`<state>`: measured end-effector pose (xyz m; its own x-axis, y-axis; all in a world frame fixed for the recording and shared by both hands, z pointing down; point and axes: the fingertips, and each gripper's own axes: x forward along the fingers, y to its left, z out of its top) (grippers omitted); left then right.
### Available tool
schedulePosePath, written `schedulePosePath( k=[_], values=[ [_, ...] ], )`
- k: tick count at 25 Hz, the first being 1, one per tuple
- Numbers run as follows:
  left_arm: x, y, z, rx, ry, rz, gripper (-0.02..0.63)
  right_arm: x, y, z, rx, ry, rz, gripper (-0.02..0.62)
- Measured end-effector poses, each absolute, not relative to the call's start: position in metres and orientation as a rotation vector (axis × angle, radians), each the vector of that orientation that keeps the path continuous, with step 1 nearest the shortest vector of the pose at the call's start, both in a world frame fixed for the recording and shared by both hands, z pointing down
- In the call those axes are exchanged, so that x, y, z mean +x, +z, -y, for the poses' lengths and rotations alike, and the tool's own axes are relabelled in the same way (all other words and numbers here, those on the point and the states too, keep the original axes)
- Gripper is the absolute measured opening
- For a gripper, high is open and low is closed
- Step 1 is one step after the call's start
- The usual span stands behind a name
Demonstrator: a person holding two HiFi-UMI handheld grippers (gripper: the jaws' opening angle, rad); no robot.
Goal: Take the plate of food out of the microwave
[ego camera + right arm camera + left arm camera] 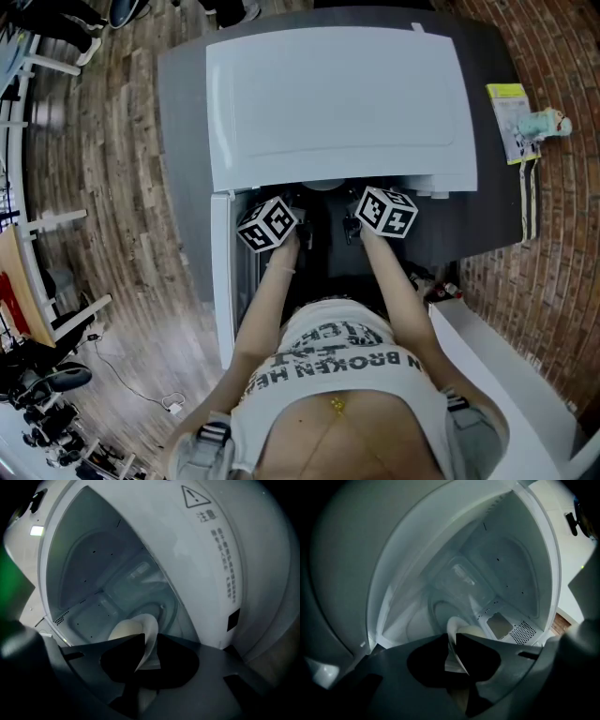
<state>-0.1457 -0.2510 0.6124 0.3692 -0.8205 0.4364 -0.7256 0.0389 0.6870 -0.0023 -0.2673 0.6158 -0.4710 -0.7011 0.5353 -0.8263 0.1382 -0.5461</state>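
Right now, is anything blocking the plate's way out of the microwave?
Nothing visible. The left gripper and right gripper are each shut on the rim of the plate, and the microwave door stands open to the left.

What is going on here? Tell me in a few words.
A person stands at a white microwave with its door open, reaching both grippers into it. The left gripper and the right gripper each have their jaws shut on the rim of a white plate, one on each side. The plate is inside the microwave, near its front, not yet lifted out.
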Motion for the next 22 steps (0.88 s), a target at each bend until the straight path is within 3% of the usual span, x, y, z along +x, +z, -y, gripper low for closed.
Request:
schedulePosePath(
  k=[22],
  values=[
    [-0.137, 0.6, 0.23, 1.753, -0.097, 1.352, 0.06, 0.005, 0.606, 0.249, 1.502, 1.236, 2.242, 0.077]
  ],
)
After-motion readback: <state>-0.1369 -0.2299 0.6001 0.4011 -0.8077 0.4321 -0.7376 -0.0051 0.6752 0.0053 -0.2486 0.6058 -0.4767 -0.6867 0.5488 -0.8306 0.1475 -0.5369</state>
